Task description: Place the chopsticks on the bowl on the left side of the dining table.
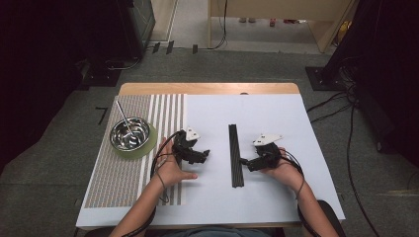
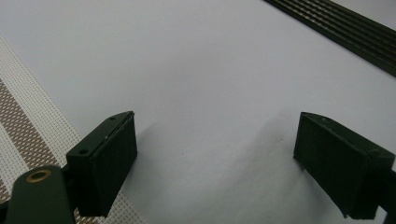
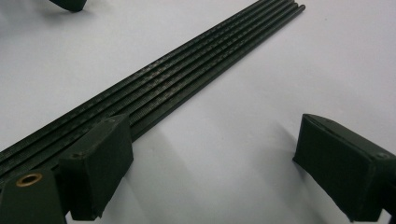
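Observation:
Several thin black rods [image 1: 235, 155] lie side by side in a long strip on the white table top, running front to back. The rods [image 3: 187, 70] cross the right gripper view diagonally, and in the left gripper view the rods [image 2: 345, 30] cut the upper right corner. My left gripper [image 1: 206, 154] rests left of the strip, jaws wide apart, and the left gripper [image 2: 215, 158] has only bare table between them. My right gripper [image 1: 243, 161] sits right of the strip, pointing at it; the right gripper [image 3: 212, 163] is open, one jaw beside the rods.
A steel bowl [image 1: 130, 134] with a metal stick [image 1: 123, 116] leaning in it stands on a green coaster on the striped woven mat [image 1: 118, 182] at the left. Cables trail over the floor at the right. The white table sheet [image 1: 257, 106] spreads behind the rods.

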A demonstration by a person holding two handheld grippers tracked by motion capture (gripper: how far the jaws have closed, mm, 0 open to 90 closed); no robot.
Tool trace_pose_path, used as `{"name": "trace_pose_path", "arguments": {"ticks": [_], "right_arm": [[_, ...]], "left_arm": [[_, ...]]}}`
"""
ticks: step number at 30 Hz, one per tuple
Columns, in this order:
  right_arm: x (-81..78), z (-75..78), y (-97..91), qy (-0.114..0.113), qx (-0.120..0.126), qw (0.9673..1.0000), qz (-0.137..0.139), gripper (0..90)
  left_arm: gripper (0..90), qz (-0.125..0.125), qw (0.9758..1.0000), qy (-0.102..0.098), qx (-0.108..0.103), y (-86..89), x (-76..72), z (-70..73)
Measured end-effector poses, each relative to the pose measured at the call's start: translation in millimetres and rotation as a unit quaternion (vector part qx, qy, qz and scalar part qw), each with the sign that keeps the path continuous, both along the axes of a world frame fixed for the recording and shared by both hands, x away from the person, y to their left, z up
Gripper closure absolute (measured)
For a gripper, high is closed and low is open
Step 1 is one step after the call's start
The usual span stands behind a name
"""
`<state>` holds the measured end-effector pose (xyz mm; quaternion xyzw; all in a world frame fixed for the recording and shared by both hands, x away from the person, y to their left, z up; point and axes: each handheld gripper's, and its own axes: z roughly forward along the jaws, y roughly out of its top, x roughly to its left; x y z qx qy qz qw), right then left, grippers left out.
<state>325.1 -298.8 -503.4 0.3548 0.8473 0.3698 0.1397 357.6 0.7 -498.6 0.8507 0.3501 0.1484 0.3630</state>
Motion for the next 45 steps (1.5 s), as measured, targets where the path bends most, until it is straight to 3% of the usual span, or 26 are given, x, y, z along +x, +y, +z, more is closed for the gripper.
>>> {"name": "trace_pose_path", "arguments": {"ticks": [21,24,45], "right_arm": [[0.1,0.0,0.0,-0.001,0.000,1.0000,0.000,10.9],[0.1,0.0,0.0,-0.001,0.000,1.0000,0.001,10.9],[0.1,-0.1,0.0,-0.001,0.000,1.0000,0.001,10.9]], "left_arm": [[12.8,0.001,1.0000,0.002,0.000,-0.6,0.5,0.1],[5.1,-0.021,0.9997,0.012,0.008,-2.9,2.1,-0.5],[1.7,-0.003,0.9999,0.010,0.014,-8.5,0.3,-1.0]]}}
